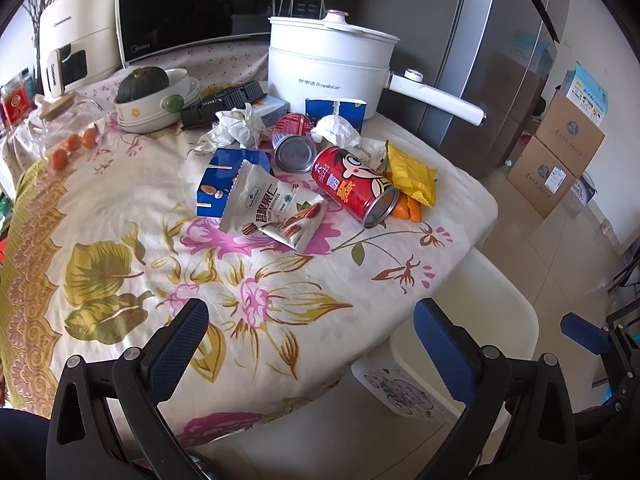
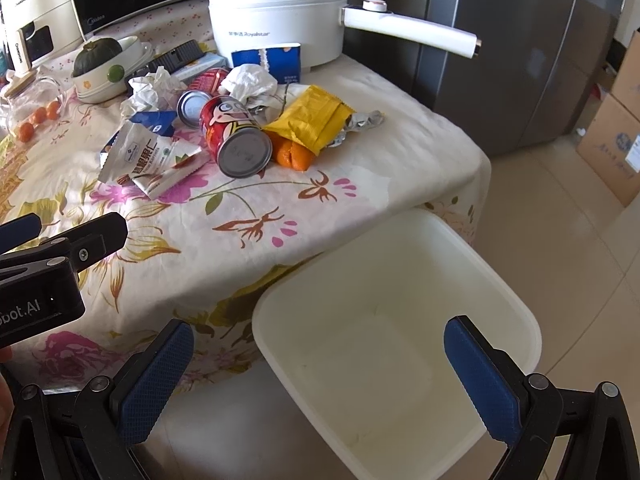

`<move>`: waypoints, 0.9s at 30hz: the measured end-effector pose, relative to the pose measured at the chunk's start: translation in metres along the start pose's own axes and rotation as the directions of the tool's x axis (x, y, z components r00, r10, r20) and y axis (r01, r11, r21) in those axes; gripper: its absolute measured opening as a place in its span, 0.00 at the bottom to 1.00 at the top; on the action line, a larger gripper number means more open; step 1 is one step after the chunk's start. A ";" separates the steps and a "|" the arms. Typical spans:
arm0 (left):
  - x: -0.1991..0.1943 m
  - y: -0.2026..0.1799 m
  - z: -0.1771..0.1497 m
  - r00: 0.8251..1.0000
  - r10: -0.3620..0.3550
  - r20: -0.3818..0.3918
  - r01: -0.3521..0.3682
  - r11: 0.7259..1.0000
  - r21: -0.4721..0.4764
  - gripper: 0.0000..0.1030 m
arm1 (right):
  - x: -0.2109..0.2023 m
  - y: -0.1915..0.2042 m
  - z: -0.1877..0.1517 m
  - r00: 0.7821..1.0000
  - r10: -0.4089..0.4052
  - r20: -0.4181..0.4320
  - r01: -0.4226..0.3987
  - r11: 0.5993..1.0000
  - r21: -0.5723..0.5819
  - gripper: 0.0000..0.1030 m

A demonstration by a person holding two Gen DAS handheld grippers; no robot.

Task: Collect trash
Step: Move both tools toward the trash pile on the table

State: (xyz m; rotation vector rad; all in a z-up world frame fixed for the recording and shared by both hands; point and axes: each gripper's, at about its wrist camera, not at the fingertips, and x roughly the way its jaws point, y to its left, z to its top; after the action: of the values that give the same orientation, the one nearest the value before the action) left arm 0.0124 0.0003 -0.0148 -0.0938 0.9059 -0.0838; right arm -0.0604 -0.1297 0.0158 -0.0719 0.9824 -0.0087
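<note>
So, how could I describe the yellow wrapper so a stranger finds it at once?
Start at the white electric pot at the back of the flowered table; the trash pile lies in front of it. On the pile's right edge, beside the red can, is the yellow wrapper. It alone is plain yellow, with orange peel beneath it.
</note>
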 end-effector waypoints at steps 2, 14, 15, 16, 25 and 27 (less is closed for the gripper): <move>0.000 0.000 0.001 1.000 0.001 0.001 -0.001 1.000 -0.002 1.00 | 0.000 0.001 0.000 1.000 0.001 -0.003 -0.001 1.000 -0.002 1.00; 0.002 0.000 -0.005 1.000 0.013 -0.015 -0.013 1.000 0.009 1.00 | 0.005 0.003 -0.002 1.000 0.012 -0.025 -0.012 1.000 -0.008 1.00; 0.002 0.001 -0.007 1.000 0.017 -0.017 -0.017 1.000 0.010 1.00 | 0.005 0.003 -0.002 1.000 0.012 -0.027 -0.012 1.000 -0.008 1.00; 0.002 0.001 -0.008 1.000 0.019 -0.019 -0.019 1.000 0.010 1.00 | 0.005 0.003 -0.002 1.000 0.012 -0.029 -0.012 1.000 -0.008 1.00; 0.011 0.000 -0.003 0.997 0.042 -0.065 -0.040 0.999 0.028 1.00 | 0.010 0.004 -0.003 0.999 0.009 -0.050 -0.010 1.000 -0.016 1.00; 0.012 0.001 -0.002 0.997 0.040 -0.073 -0.039 0.999 0.026 1.00 | 0.013 0.004 -0.003 0.998 0.005 -0.057 -0.006 1.000 -0.022 1.00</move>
State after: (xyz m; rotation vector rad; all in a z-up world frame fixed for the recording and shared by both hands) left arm 0.0181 -0.0002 -0.0259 -0.0504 0.9793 -0.0618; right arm -0.0561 -0.1261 0.0032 -0.0898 1.0396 0.0050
